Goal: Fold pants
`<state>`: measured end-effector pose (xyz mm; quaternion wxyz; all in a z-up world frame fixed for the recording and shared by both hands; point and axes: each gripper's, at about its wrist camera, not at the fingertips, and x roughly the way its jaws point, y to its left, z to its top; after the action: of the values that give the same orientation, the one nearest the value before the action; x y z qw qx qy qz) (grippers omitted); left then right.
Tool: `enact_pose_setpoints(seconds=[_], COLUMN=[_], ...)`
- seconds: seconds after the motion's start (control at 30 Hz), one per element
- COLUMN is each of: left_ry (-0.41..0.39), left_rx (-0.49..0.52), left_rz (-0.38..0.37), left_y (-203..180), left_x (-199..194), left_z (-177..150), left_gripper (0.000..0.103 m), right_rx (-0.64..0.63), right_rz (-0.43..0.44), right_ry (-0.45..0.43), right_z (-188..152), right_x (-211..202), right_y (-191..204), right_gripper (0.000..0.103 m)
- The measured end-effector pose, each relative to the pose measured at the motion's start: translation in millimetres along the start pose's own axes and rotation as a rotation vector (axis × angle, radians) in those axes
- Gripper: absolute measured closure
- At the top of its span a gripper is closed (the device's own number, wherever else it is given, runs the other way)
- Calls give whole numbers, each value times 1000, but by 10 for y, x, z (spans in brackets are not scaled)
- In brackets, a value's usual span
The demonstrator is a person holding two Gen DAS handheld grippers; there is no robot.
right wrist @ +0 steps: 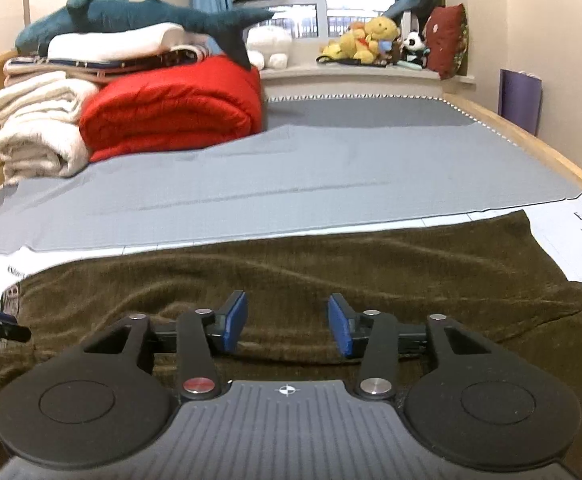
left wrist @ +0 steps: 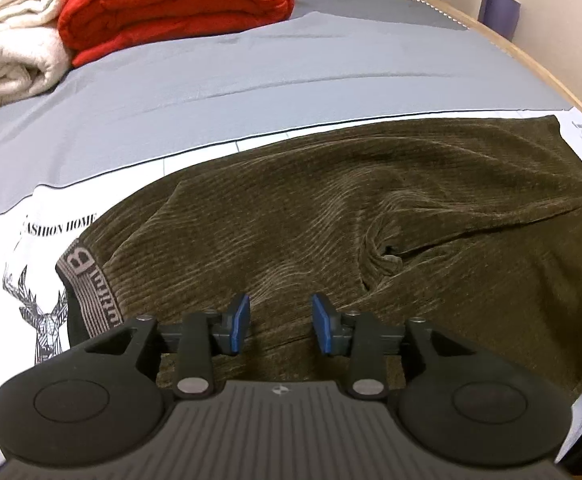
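Olive corduroy pants [left wrist: 331,216] lie spread across the bed [left wrist: 251,76], directly beneath both grippers; left gripper [left wrist: 279,322] and right gripper [right wrist: 287,326] stand apart, apparently gripping nothing.

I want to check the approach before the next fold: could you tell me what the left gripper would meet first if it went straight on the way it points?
Most likely the olive-brown ribbed corduroy pants: the left gripper points down at them, its blue-padded fingers apart and nothing between.
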<state>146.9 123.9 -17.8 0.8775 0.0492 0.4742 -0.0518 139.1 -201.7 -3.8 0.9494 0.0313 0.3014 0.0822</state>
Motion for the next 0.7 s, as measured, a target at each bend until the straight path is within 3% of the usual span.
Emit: enact_pose_setpoints(seconds=[0.1, 0.2, 0.27, 0.4, 0.53, 0.7], left_ry=[47, 36, 29, 87, 153, 131], left_rx=[-19, -5, -18, -132, -168, -283], left_rz=[-47, -45, -57, -105, -57, 32], left_y=[5, -31, -23, 105, 248, 724], left_x=[40, 40, 16, 7, 78, 239], left_z=[14, 16, 15, -7, 18, 343], left_gripper=[67, 90, 97, 97, 96, 95], right_rx=[15, 20, 10, 2, -29, -33], right_rz=[33, 64, 77, 128, 153, 164], right_ry=[-6, -8, -11, 6, 10, 3], right_z=[34, 64, 82, 114, 150, 199], right_x=[4, -13, -23, -27, -45, -65], right_y=[-17, -4, 27, 53, 84, 71], right_gripper=[55, 55, 55, 61, 86, 90])
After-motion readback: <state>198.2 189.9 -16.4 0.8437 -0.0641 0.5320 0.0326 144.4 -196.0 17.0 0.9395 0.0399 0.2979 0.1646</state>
